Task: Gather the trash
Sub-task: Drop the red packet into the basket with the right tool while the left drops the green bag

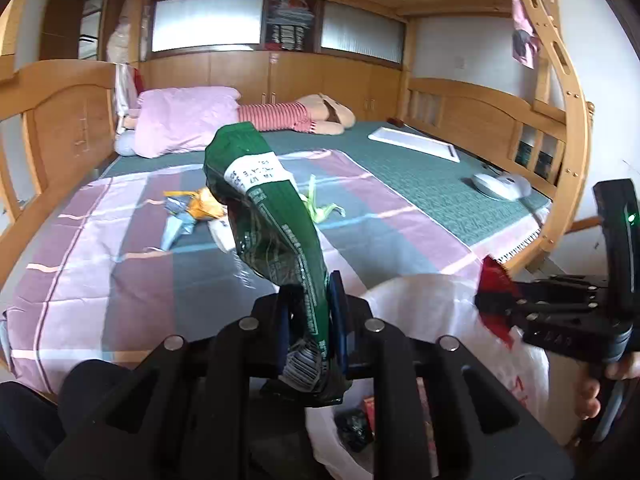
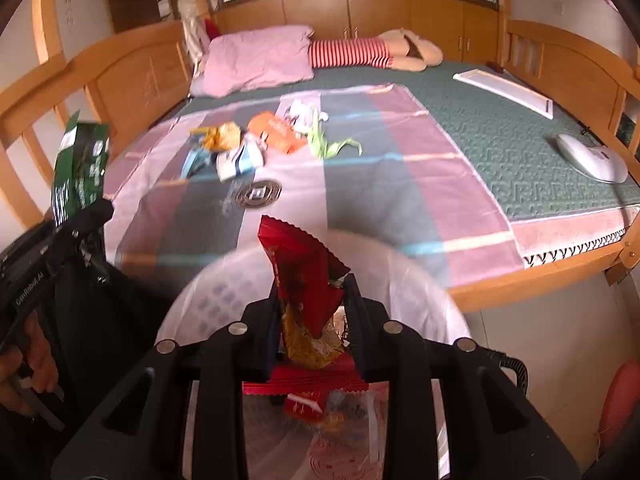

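Two hand-held grippers: left gripper (image 1: pixel 310 320) pinching one green wrapper (image 1: pixel 264 208), right gripper (image 2: pixel 312 304) pinching one red wrapper (image 2: pixel 304 264), both over white plastic bag (image 1: pixel 432 304) at bed's near edge

Loose trash on striped sheet (image 2: pixel 400 152), mid-bed: one orange packet (image 2: pixel 276 130), one yellow crumpled wrapper (image 2: pixel 222 136), one blue-white wrapper (image 2: pixel 240 160), one pale green strip (image 2: pixel 328 144), clustered close together

One pink pillow (image 2: pixel 258 58), one striped plush toy (image 2: pixel 360 52) by far wall; one white board (image 2: pixel 506 88), one white oval device (image 2: pixel 592 158) on green mattress (image 2: pixel 500 148)

Wooden bunk frame (image 1: pixel 560 92), wooden cabinets behind
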Demonstrator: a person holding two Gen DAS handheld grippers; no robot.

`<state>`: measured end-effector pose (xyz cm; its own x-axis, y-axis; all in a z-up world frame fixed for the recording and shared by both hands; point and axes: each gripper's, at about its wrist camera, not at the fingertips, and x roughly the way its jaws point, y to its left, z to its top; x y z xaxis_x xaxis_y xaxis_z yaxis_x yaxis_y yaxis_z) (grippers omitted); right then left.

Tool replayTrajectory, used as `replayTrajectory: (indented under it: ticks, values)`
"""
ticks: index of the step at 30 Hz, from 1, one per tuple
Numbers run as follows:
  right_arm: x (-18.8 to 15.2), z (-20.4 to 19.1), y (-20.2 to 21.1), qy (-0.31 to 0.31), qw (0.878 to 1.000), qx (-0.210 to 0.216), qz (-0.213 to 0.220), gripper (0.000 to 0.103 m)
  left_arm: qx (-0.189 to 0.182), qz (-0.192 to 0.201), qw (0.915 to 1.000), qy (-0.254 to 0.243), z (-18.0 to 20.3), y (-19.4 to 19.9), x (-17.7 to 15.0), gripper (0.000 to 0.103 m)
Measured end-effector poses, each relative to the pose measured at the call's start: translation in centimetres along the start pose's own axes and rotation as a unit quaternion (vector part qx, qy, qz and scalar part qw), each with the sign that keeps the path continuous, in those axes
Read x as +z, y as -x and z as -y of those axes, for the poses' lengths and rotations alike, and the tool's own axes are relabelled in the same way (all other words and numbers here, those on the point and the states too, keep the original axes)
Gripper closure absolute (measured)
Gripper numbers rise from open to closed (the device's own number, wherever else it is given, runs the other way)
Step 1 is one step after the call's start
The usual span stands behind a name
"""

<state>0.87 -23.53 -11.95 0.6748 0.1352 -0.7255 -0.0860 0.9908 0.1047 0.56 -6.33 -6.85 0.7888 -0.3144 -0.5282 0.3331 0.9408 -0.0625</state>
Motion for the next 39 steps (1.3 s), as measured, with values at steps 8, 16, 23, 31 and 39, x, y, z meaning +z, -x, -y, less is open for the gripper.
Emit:
replayTrajectory:
  ticks: [8, 16, 23, 31, 39]
  values:
    - [-0.7, 0.1, -0.1, -0.011, 1.0, 0.013, -0.019, 0.047, -0.011, -0.013, 0.9998, -0.01, 0.6, -0.4, -0.9, 0.084]
    - [0.7, 0.9, 3.5, -0.032, 0.997, -0.023, 0.062, 0.04, -0.027, -0.025, 0.9989, -0.029, 1.8, -1.0, -1.6, 0.084]
    - [1.4, 2.8, 6.0, -0.086, 0.988, -0.029, 0.122, 0.034, -0.114, -0.079, 0.9886, -0.057, 4.0, -3.0, -3.3, 0.083]
    - [1.2, 4.1, 5.3, -0.115, 0.987, -0.024, 0.111, 0.034, -0.139, -0.099, 0.9813, -0.09, 5.9, -3.8, -4.8, 0.044]
    - [1.2, 3.5, 5.5, -0.104, 0.986, -0.043, 0.122, 0.022, -0.076, -0.072, 0.9925, -0.063, 4.3, -3.6, -3.9, 0.021]
